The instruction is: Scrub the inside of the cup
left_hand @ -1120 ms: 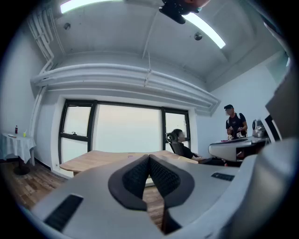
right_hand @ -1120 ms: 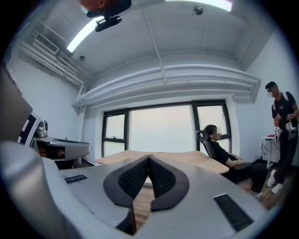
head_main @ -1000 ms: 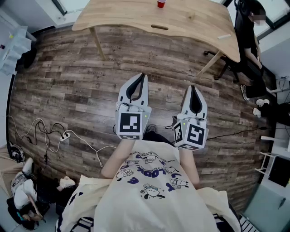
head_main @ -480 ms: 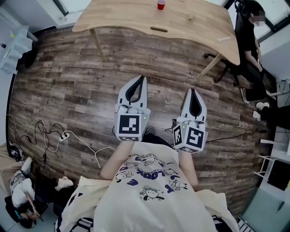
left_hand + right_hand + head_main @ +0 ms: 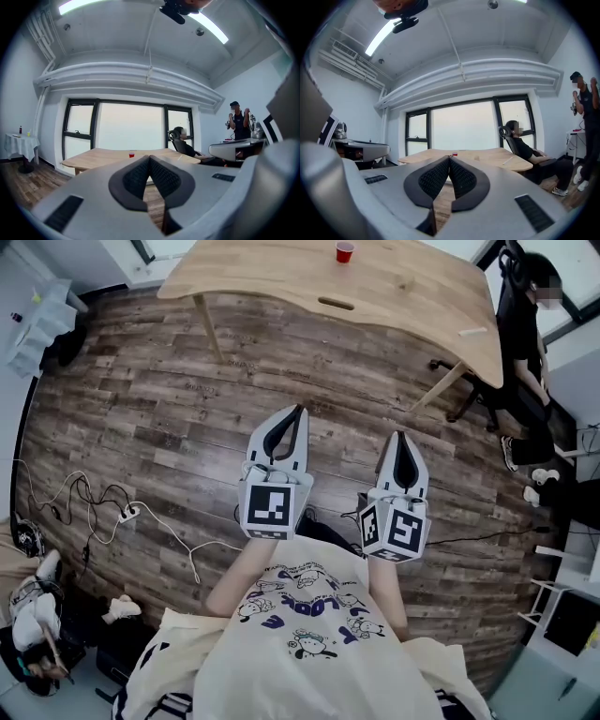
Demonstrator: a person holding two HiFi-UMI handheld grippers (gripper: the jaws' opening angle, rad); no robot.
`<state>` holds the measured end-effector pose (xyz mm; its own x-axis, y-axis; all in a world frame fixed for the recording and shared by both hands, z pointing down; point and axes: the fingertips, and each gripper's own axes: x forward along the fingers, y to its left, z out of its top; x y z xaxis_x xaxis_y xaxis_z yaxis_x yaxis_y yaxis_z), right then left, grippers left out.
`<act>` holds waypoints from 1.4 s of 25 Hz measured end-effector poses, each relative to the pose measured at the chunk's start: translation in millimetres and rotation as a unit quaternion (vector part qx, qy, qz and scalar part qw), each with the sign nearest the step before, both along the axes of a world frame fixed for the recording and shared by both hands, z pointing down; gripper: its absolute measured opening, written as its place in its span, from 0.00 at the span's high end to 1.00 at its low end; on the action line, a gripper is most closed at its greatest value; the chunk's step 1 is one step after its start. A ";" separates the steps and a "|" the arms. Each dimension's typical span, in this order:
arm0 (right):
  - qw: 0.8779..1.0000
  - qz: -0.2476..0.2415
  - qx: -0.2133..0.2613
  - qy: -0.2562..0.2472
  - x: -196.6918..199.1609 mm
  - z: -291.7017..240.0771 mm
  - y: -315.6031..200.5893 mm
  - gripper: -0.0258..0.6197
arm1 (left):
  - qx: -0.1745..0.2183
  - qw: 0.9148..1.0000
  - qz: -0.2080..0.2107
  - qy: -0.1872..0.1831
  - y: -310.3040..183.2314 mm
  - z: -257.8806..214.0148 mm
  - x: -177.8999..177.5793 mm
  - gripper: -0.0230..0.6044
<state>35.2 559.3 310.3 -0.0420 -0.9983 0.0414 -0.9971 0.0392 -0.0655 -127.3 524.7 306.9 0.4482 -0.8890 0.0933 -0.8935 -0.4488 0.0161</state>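
Left gripper (image 5: 298,411) and right gripper (image 5: 401,437): jaws together, empty, above the wood-plank floor (image 5: 141,427). Small red plastic cup (image 5: 345,251): upright near the far edge of the light wooden worktop (image 5: 272,277), well apart from both.

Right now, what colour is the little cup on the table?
Red. The cup shows best in the head view.

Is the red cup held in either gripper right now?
No: the red cup stands on the wooden table, far from the left gripper and right gripper, both shut and empty.
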 end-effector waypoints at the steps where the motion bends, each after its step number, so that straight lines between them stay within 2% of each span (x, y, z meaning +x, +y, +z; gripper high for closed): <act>1: 1.000 0.001 -0.001 -0.002 1.5 1.0 -1.3 0.96 | 0.000 1.000 -0.001 -0.001 -0.5 0.4 0.5 0.96; 7: 1.000 -0.006 -0.006 -0.011 -4.1 5.0 -18.9 0.96 | 0.000 1.000 -0.011 -0.005 -14.0 0.2 -6.5 0.96; 12: 1.000 -0.011 -0.010 -0.007 -12.3 9.5 -49.6 0.96 | -0.007 1.000 -0.017 0.002 -49.4 6.1 -16.7 0.96; 19: 1.000 0.012 0.003 0.004 -9.4 -2.5 -125.2 0.96 | -0.001 1.000 0.003 0.008 -132.5 -1.6 -14.2 0.96; 27: 0.999 0.040 -0.006 0.000 -9.2 -4.6 -198.0 0.96 | -0.002 0.999 0.037 0.009 -212.8 -6.8 -7.4 0.96; 35: 0.998 0.063 -0.020 0.003 -12.0 2.3 -236.3 0.96 | -0.017 0.998 0.052 0.010 -262.0 2.3 -13.2 0.96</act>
<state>23.1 323.0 312.6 0.0833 -0.9932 0.0811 -0.9944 -0.0882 -0.0581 -140.5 262.8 309.2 0.5402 -0.8340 0.1121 -0.8413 -0.5381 0.0508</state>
